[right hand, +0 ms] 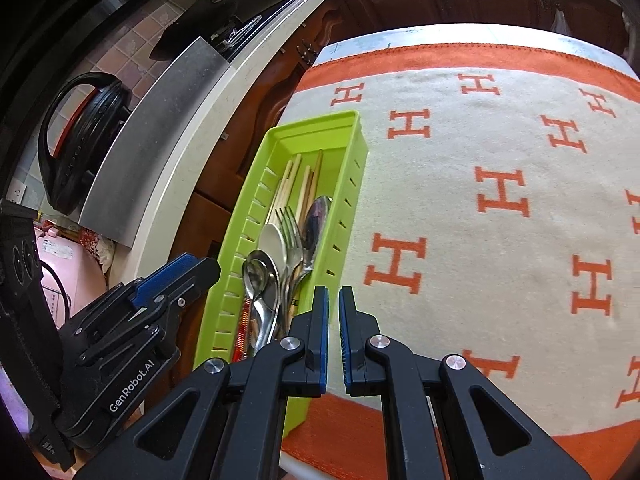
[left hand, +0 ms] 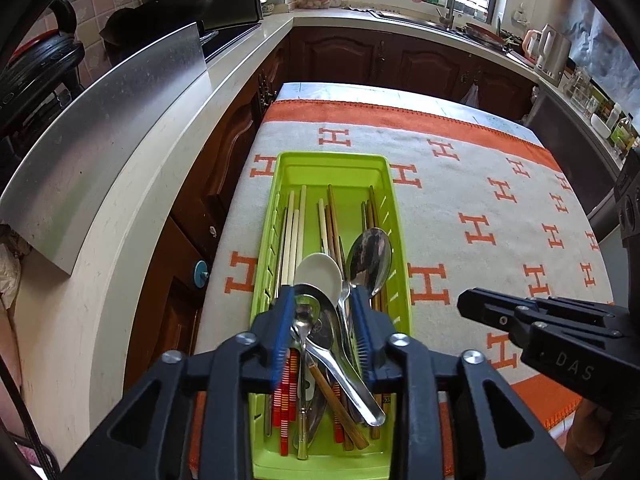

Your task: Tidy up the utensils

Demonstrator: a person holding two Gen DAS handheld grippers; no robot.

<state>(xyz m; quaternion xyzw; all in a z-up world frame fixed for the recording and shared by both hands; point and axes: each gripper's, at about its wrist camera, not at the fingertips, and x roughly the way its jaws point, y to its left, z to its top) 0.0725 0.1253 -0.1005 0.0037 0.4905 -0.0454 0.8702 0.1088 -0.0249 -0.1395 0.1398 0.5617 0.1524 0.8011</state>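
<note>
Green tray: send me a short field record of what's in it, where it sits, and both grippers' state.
tray: green tray on orange-and-white H-pattern cloth
contents: chopsticks, white spoon, metal spoons, fork
left gripper: open, above the spoons, nothing gripped
right gripper: narrow gap, empty, over cloth right of tray

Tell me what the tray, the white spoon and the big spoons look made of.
Tray: likely plastic, lime green, moulded with slotted walls. White spoon: probably ceramic or melamine, smooth, opaque. Big spoons: metal, seemingly stainless steel, with mirror-like reflections.
</note>
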